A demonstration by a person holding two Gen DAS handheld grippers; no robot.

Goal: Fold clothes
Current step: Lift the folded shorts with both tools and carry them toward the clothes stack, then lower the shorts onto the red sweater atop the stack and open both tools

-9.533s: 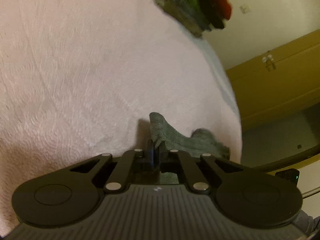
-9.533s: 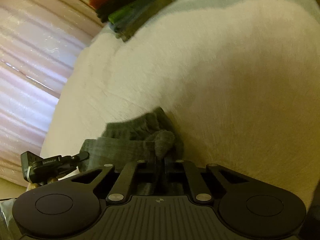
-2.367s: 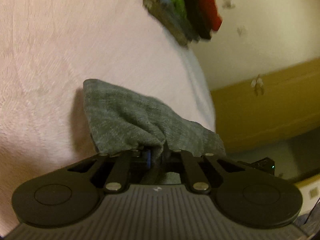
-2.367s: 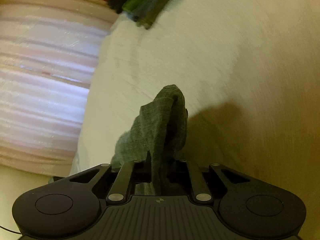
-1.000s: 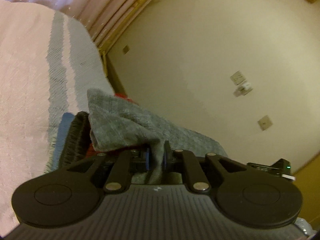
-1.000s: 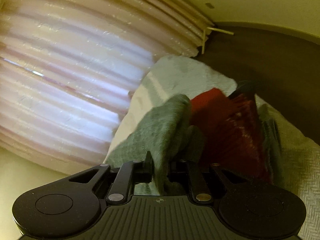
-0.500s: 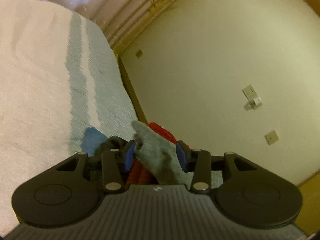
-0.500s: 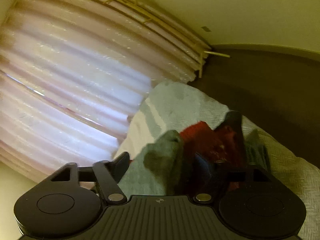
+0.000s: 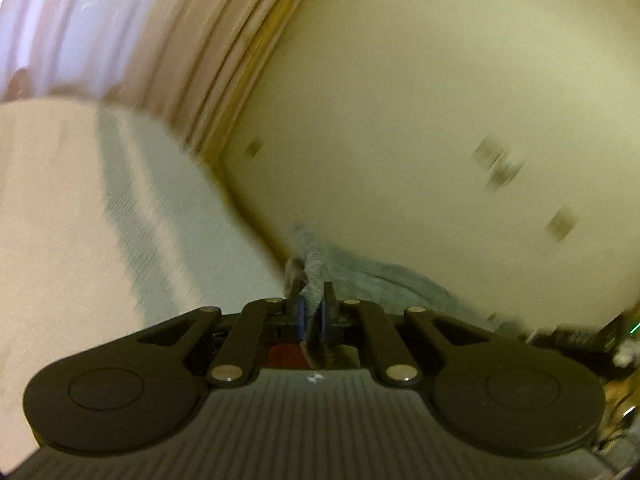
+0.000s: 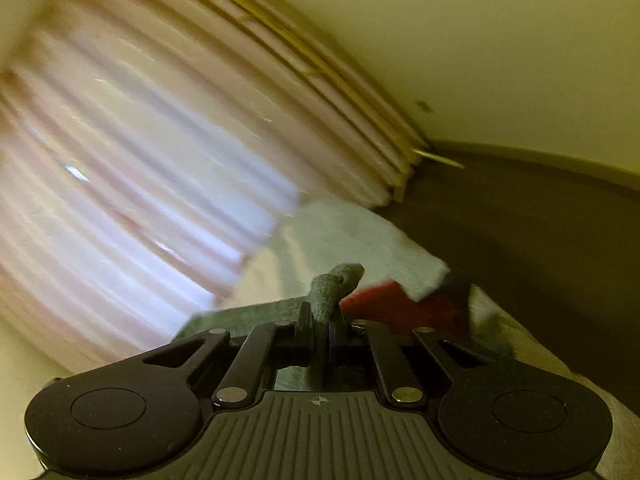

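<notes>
Half a second ago our jaws stood apart over the pile; in the left view the left gripper (image 9: 313, 309) is now closing on a fold of the grey cloth (image 9: 384, 280) by the bed (image 9: 60, 200) edge. In the right view the right gripper (image 10: 320, 322) likewise closes on the cloth beside the red garment (image 10: 384, 304). With such thin pinches, we judge a pull could unfold it.

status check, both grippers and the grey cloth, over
Left gripper closing, grey cloth between its jaws. Right gripper closing on it too. Red garment beneath; nothing blocking.
</notes>
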